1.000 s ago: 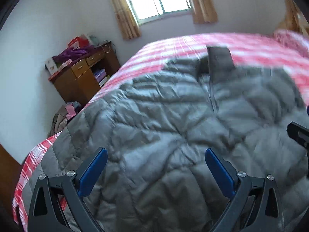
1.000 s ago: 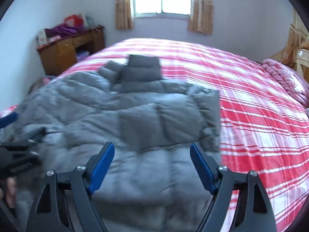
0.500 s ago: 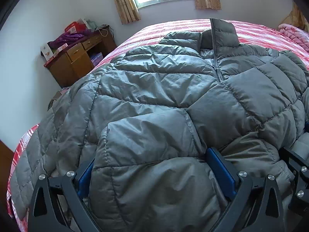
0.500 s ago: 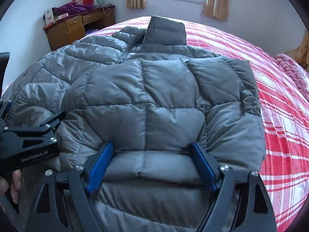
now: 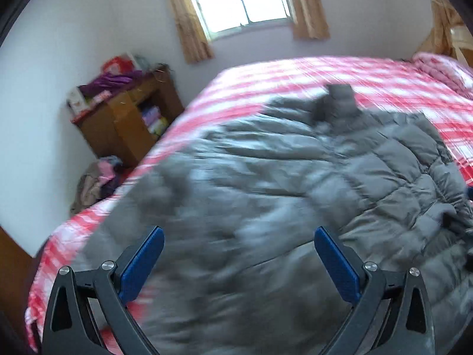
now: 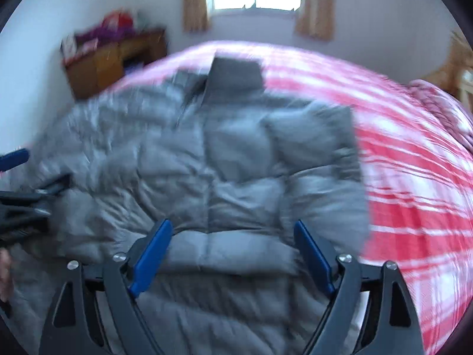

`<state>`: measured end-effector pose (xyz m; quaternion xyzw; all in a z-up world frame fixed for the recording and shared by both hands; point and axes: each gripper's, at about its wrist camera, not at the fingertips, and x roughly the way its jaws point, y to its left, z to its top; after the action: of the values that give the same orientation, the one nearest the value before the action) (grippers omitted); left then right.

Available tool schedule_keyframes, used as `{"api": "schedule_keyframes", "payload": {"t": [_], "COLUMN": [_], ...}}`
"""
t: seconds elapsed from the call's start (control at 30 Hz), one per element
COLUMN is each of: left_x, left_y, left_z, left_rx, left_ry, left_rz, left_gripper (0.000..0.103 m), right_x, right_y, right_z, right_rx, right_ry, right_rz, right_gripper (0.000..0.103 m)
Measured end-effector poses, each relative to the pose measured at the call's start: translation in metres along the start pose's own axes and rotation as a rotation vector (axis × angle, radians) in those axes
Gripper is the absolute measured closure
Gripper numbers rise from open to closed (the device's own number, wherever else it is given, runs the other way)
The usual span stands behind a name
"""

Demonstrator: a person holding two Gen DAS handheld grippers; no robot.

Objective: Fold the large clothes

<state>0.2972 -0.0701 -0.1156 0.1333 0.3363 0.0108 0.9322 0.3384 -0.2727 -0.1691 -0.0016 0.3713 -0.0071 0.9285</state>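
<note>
A grey quilted puffer jacket (image 5: 295, 192) lies spread on the red-and-white checked bed (image 5: 295, 74), its collar (image 5: 340, 97) pointing toward the window. My left gripper (image 5: 238, 254) hovers open over the jacket's near left part, nothing between its pads. In the right wrist view the jacket (image 6: 236, 162) fills the middle, collar (image 6: 236, 74) at the far end. My right gripper (image 6: 233, 251) is opening its jaws; the jacket's puffy near edge lies between the blue pads without being pressed. The left gripper (image 6: 20, 207) shows at that view's left edge. Both views are motion-blurred.
A wooden desk (image 5: 127, 124) with piled things stands by the left wall, a heap of clothes (image 5: 94, 180) on the floor beside it. A curtained window (image 5: 239, 0) is in the far wall. A pink quilt (image 6: 437, 103) lies at the bed's right end.
Half a second ago both grippers were pushed low into the jacket, with fabric bulging between the pads. Now the left has lifted up and away from it, and the right's jaws stand wider.
</note>
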Motion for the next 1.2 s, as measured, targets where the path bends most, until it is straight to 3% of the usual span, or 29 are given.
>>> {"api": "schedule_keyframes", "payload": {"t": [0.1, 0.27, 0.37, 0.47, 0.6, 0.63, 0.67, 0.7, 0.77, 0.83, 1.0, 1.07, 1.2], "left_x": [-0.008, 0.009, 0.011, 0.017, 0.031, 0.034, 0.042, 0.047, 0.042, 0.024, -0.05, -0.078, -0.108], "left_y": [0.069, 0.207, 0.279, 0.303, 0.295, 0.291, 0.286, 0.281, 0.276, 0.268, 0.231, 0.197, 0.12], "left_z": [-0.027, -0.09, -0.131, -0.15, -0.145, -0.144, -0.141, -0.136, -0.121, -0.097, -0.023, 0.006, 0.043], "left_rx": [-0.025, -0.211, -0.431, -0.543, -0.586, -0.582, -0.569, -0.566, -0.536, -0.474, -0.334, -0.266, -0.131], "left_ry": [0.005, 0.156, 0.247, 0.278, 0.271, 0.272, 0.285, 0.297, 0.268, 0.204, -0.044, -0.133, -0.228], "left_rz": [0.107, 0.309, 0.313, 0.244, 0.139, 0.129, 0.1, 0.07, 0.075, 0.107, 0.141, 0.106, 0.003], "left_gripper": [0.001, 0.001, 0.001, 0.001, 0.005, 0.016, 0.053, 0.068, 0.083, 0.085, 0.087, 0.087, 0.087], "right_x": [-0.034, -0.074, -0.085, -0.084, -0.085, -0.088, -0.09, -0.094, -0.1, -0.106, -0.112, -0.112, -0.113], "right_y": [-0.007, 0.003, 0.007, 0.015, 0.031, 0.033, 0.036, 0.038, 0.04, 0.036, 0.011, 0.0, -0.018], "right_z": [-0.013, -0.054, -0.072, -0.078, -0.074, -0.074, -0.074, -0.075, -0.075, -0.074, -0.076, -0.077, -0.08], "right_rx": [0.034, -0.058, -0.065, -0.06, -0.072, -0.073, -0.077, -0.082, -0.091, -0.084, -0.006, 0.036, 0.105], "right_ry": [0.0, -0.003, -0.016, -0.027, -0.046, -0.05, -0.055, -0.062, -0.079, -0.098, -0.128, -0.132, -0.138], "right_rz": [0.007, -0.004, -0.003, 0.002, 0.005, 0.009, 0.013, 0.014, 0.01, 0.001, -0.029, -0.041, -0.045], "right_gripper": [0.006, 0.006, 0.006, 0.006, 0.006, 0.006, 0.006, 0.006, 0.006, 0.006, 0.006, 0.006, 0.006]}}
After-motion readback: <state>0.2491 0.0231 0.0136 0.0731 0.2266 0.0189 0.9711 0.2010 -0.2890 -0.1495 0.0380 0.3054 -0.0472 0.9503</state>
